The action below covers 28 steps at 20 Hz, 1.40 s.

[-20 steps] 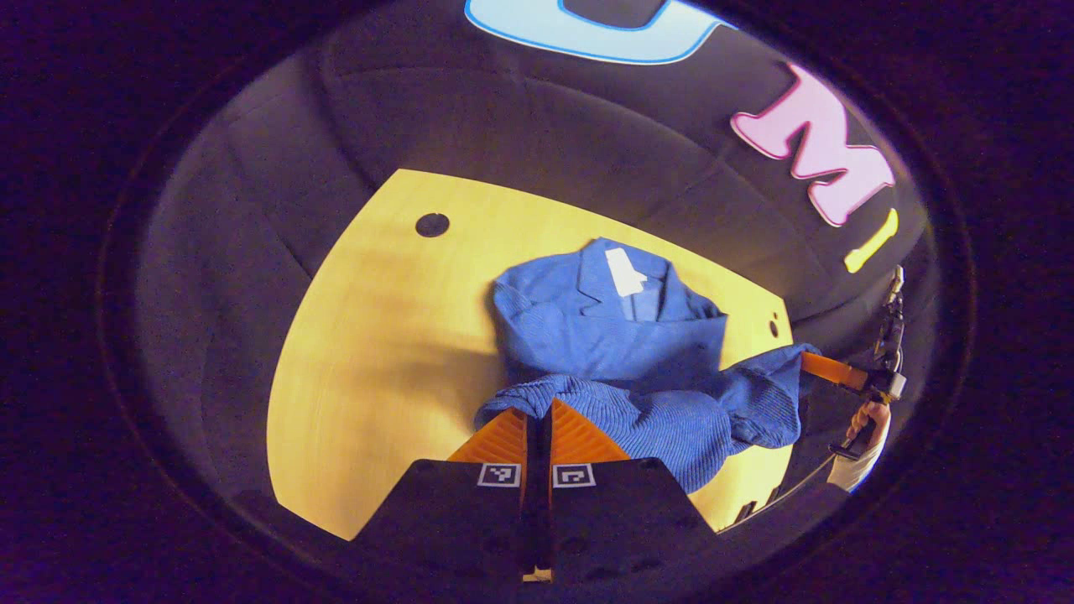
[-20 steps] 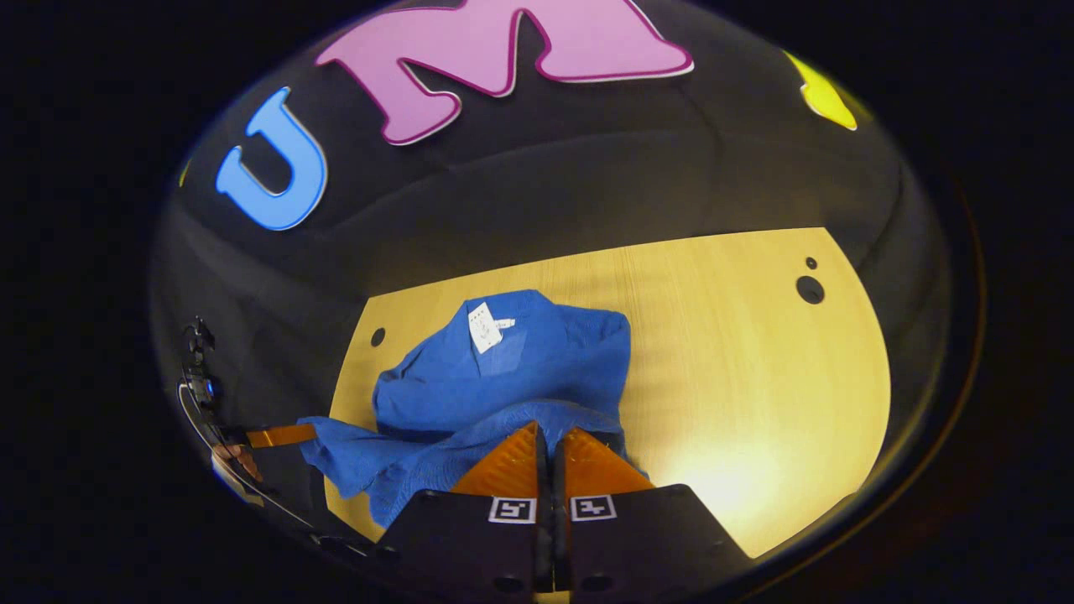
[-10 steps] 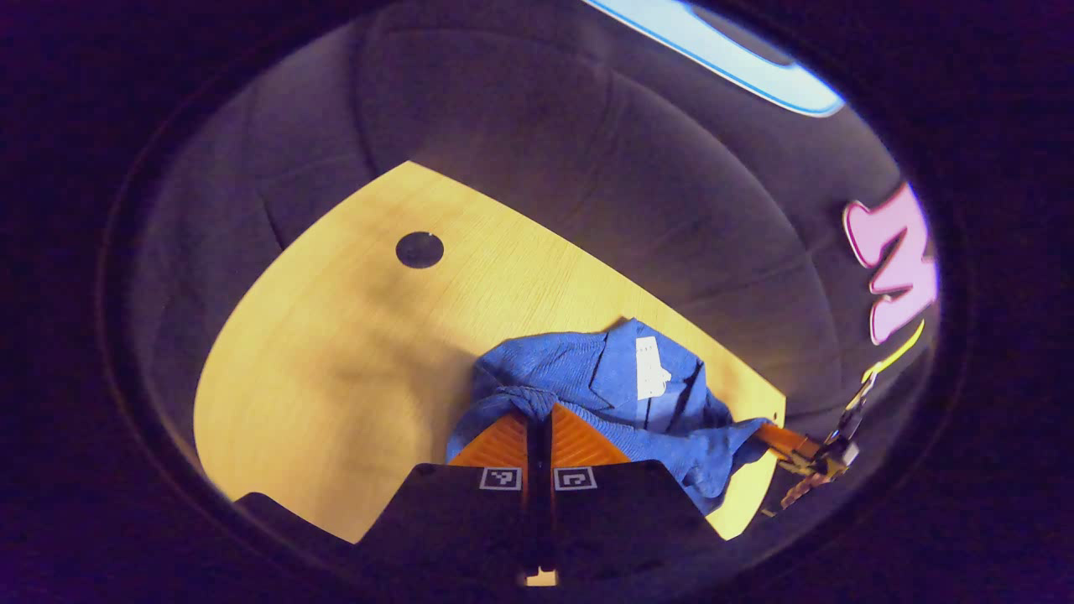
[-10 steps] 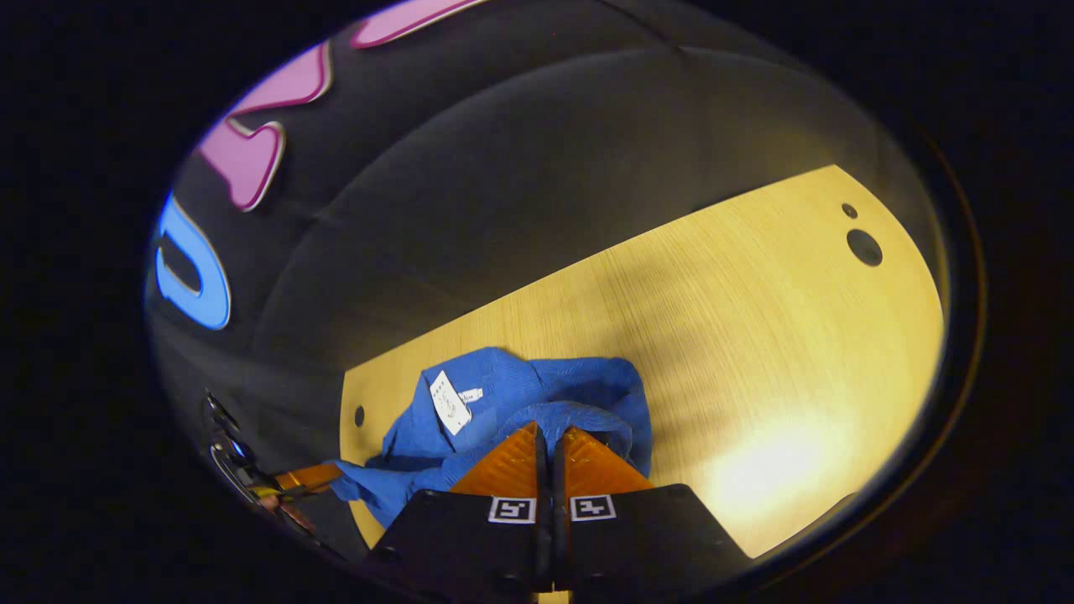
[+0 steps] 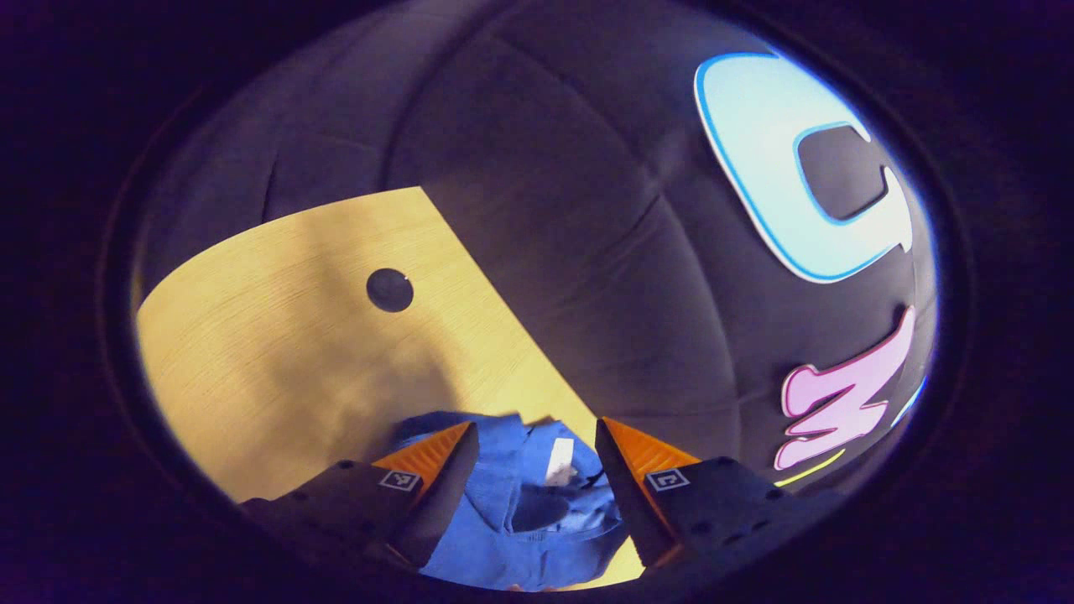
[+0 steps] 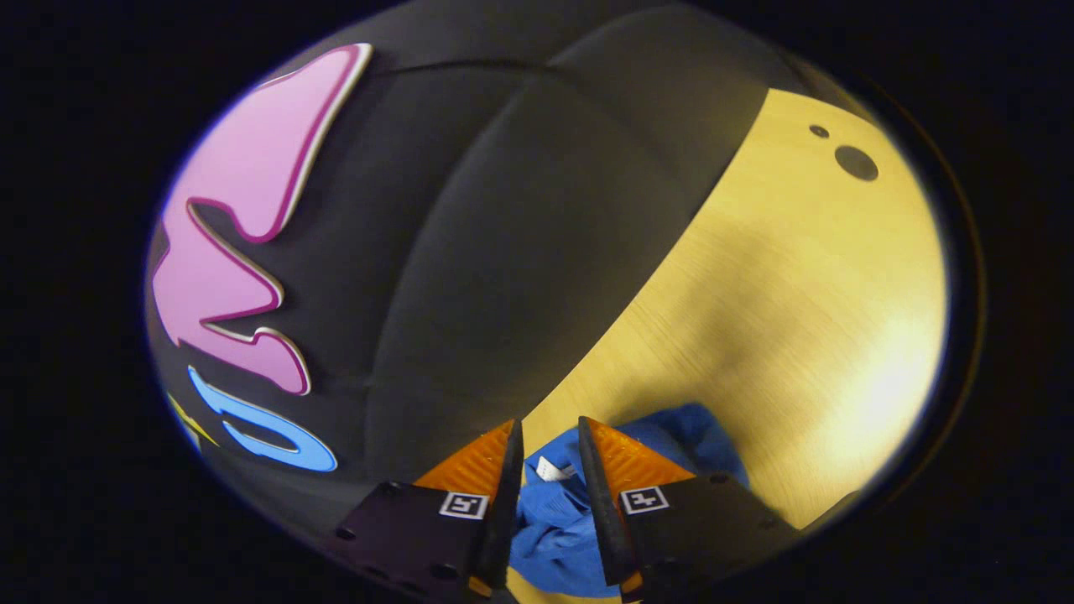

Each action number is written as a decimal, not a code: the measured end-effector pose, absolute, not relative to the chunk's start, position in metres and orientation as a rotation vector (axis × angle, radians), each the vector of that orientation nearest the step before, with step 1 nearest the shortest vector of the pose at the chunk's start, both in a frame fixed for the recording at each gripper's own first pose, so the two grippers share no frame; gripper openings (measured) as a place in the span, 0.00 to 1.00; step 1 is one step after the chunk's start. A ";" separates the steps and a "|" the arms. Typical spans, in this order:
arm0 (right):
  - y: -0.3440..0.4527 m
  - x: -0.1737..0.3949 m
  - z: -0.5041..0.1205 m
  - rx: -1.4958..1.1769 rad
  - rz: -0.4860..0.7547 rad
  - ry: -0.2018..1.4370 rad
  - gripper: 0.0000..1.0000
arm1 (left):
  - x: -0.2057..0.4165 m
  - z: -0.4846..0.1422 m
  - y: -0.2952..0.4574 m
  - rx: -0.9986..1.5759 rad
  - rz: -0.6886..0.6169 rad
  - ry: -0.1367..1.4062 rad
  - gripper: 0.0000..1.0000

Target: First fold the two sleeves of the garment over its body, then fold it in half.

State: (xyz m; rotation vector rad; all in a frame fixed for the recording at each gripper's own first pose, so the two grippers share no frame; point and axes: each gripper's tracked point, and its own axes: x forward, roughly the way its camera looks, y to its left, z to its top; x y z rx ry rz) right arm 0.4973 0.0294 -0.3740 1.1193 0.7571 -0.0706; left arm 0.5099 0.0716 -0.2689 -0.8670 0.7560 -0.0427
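Left gripper point(image 5: 535, 436): fingers apart, nothing clamped | right gripper point(image 6: 545, 440): fingers apart, nothing clamped | garment point(image 5: 520, 520): blue, apparently bunched, on desk point(image 5: 277, 361) directly below and between both grippers' fingers | white tag point(image 5: 560, 461) facing up | desk hole point(image 5: 389, 290) beyond.

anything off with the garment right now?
Somewhat. The blue garment lies rumpled near the table's far edge, its white tag exposed, not a flat, neat fold. Both the left gripper and right gripper are open above it.
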 end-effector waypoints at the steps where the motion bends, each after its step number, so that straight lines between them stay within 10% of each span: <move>1: 0.026 0.490 -0.373 1.057 -0.066 0.738 0.36 | 0.495 -0.270 0.072 -0.826 -0.035 0.806 0.80; 3: 0.022 0.484 -0.365 0.944 -0.049 0.709 0.85 | 0.478 -0.264 0.072 -0.750 -0.062 0.863 0.81; 6: 0.019 0.473 -0.330 0.749 0.004 0.612 0.75 | 0.474 -0.226 0.072 -0.722 -0.072 0.764 0.85; 7: 0.016 0.467 -0.313 0.665 0.022 0.563 0.93 | 0.465 -0.218 0.073 -0.668 -0.081 0.728 0.84; 20: 0.043 0.276 -0.100 0.162 0.249 0.197 0.96 | 0.269 -0.033 -0.042 0.050 -0.090 0.194 0.83; 28: 0.030 0.147 -0.030 0.136 0.134 0.096 0.96 | 0.141 0.015 -0.099 0.057 -0.120 0.063 0.80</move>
